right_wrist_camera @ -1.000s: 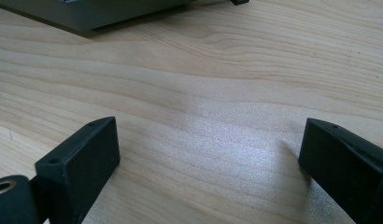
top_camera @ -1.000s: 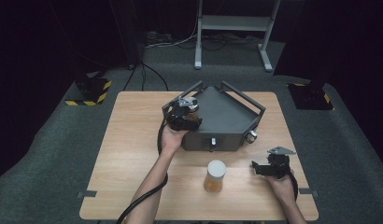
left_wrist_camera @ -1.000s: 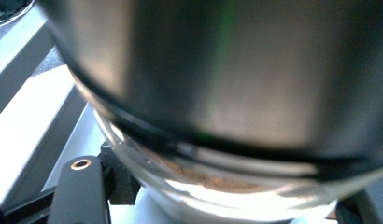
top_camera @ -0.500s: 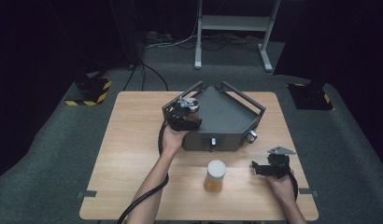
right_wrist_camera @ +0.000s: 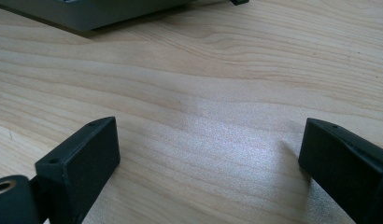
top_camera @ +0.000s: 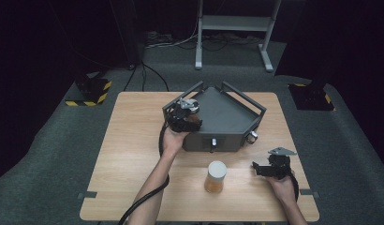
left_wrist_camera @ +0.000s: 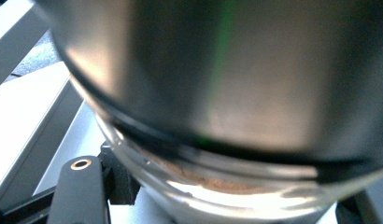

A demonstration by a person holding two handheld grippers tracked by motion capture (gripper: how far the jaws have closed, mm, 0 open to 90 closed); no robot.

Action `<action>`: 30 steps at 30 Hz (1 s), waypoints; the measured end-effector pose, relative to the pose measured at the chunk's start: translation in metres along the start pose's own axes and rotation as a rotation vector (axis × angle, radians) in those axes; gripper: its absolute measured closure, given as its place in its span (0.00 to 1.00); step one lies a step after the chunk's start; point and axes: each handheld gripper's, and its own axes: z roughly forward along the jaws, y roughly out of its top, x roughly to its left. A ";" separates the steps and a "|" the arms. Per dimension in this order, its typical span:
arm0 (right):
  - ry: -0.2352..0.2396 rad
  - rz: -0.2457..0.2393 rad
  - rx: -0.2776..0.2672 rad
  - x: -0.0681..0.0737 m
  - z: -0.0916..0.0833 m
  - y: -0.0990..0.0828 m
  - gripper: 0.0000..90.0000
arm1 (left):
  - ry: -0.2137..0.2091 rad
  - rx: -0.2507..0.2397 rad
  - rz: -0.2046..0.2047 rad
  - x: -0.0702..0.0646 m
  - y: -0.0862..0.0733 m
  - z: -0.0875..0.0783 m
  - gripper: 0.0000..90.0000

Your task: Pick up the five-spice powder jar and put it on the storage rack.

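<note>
Left gripper: at the grey tray's left corner, jaws clamped around a jar. Right gripper: near the table's front right corner, jaws wide, empty. Second jar: front edge, centre

Change over one second, high view, with 12 o'clock at the table's far edge. The left gripper, at the 9 o'clock corner of the tray, has drifted a trace toward 6 o'clock, nearer the person. Its grey top plate now lies slightly lower against the tray's rail than it did one second ago, with the half-second picture falling between. The jar clamped between its jaws has moved with it. The shift is very small, close to the limit of what can be told.
</note>
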 end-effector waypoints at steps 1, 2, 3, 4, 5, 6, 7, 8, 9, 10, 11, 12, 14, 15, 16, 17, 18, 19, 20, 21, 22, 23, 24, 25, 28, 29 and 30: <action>0.000 0.000 0.000 0.000 0.000 0.000 0.06 | 0.002 -0.001 0.003 -0.001 0.000 0.000 0.35; 0.000 0.000 0.000 0.000 0.000 0.000 0.06 | 0.004 0.001 0.003 -0.002 0.000 0.000 0.35; 0.000 0.000 0.000 0.000 0.000 0.000 0.06 | 0.007 0.001 0.008 -0.002 0.000 0.000 0.35; 0.000 0.000 0.000 0.000 0.000 0.000 0.06 | 0.009 0.001 0.014 -0.003 0.000 0.000 0.35; 0.000 0.000 0.000 0.000 0.000 0.000 0.06 | 0.009 0.001 0.015 -0.003 0.000 0.000 0.35; 0.000 0.000 0.000 0.000 0.000 0.000 0.06 | 0.011 0.000 0.017 -0.003 0.000 0.000 0.35; 0.000 0.000 0.000 0.000 0.000 0.000 0.06 | 0.012 0.000 0.019 -0.004 0.000 0.000 0.35; 0.000 0.000 0.000 0.000 0.000 0.000 0.06 | 0.013 0.001 0.022 -0.004 0.000 0.000 0.35; 0.000 0.000 0.000 0.000 0.000 0.000 0.06 | 0.022 -0.024 0.000 -0.007 -0.004 0.002 0.35; 0.000 0.000 0.000 0.000 0.000 0.000 0.06 | 0.023 -0.029 -0.004 -0.008 -0.005 0.003 0.35; 0.000 0.000 0.000 0.000 0.000 0.000 0.06 | 0.023 -0.031 -0.006 -0.008 -0.006 0.003 0.35; 0.000 0.000 0.000 0.000 0.000 0.000 0.06 | 0.023 -0.031 -0.005 -0.008 -0.006 0.003 0.35; 0.000 0.000 0.000 0.000 0.000 0.000 0.06 | 0.023 -0.032 -0.005 -0.008 -0.006 0.003 0.35; 0.000 0.000 0.000 0.000 0.000 0.000 0.06 | 0.023 -0.033 -0.004 -0.008 -0.006 0.003 0.35; 0.000 0.000 0.000 0.000 0.000 0.000 0.06 | 0.024 -0.040 -0.011 -0.009 -0.007 0.003 0.35; 0.000 0.000 0.000 0.000 0.000 0.000 0.06 | 0.022 -0.033 -0.006 -0.008 -0.006 0.003 0.35; 0.000 0.001 0.000 0.000 0.000 0.000 0.06 | 0.022 -0.033 -0.006 -0.008 -0.006 0.003 0.35; 0.000 0.002 0.001 0.000 0.000 0.000 0.06 | 0.022 -0.034 -0.007 -0.008 -0.007 0.003 0.35; 0.000 0.001 0.001 0.000 0.000 0.000 0.06 | 0.023 -0.033 -0.007 -0.008 -0.006 0.003 0.35; 0.000 0.002 0.001 0.000 0.000 0.000 0.06 | 0.023 -0.032 -0.007 -0.008 -0.006 0.003 0.35; 0.000 0.002 0.000 0.000 0.000 0.000 0.06 | 0.024 -0.032 -0.008 -0.009 -0.006 0.003 0.34; 0.000 0.001 0.001 0.000 0.000 0.000 0.06 | 0.025 -0.031 -0.008 -0.009 -0.006 0.003 0.34; 0.000 0.001 0.001 0.000 0.000 0.000 0.06 | 0.025 -0.031 -0.007 -0.009 -0.006 0.003 0.34; 0.000 0.001 0.000 0.000 0.000 0.000 0.06 | 0.025 -0.031 -0.008 -0.009 -0.006 0.003 0.34; 0.000 0.001 0.000 0.000 0.000 0.000 0.06 | 0.023 -0.031 -0.006 -0.008 -0.006 0.002 0.30; 0.000 0.001 0.000 0.000 0.000 0.000 0.06 | 0.017 -0.031 -0.010 -0.007 -0.006 0.002 0.26; 0.000 0.001 0.000 0.000 0.000 0.000 0.06 | 0.015 -0.038 -0.016 -0.006 -0.007 0.002 0.23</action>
